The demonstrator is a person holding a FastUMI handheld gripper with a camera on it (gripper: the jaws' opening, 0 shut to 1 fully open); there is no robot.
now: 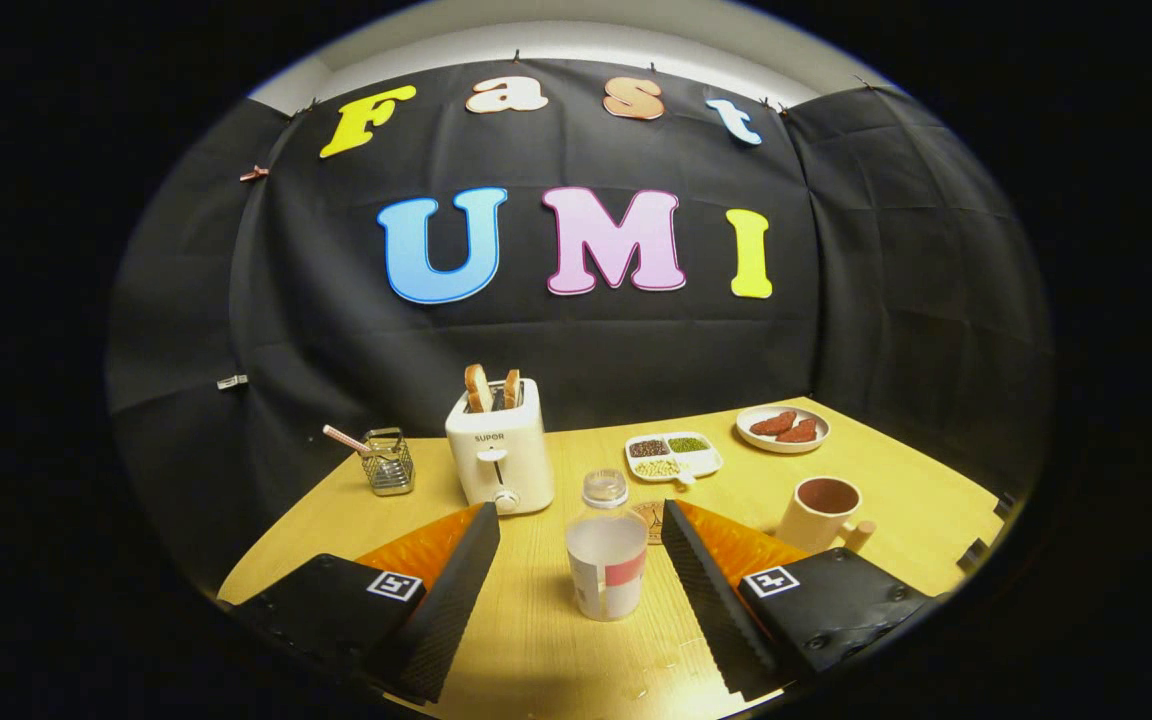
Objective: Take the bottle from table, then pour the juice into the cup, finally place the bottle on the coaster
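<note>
Tool (581,545) spread wide, one bottle (606,555) upright between fingers; one cup (820,511), one coaster (651,520) beyond.

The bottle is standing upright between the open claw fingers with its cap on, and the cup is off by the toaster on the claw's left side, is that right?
Not quite. The gripper view shows the cup on the right side, near the plate, not by the toaster. The rest holds: the bottle stands upright, capped, between the fingers of the open claw.

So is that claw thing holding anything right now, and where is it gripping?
Nothing is held. The gripper is open; the bottle stands on the table between its jaws, untouched on either side.
</note>
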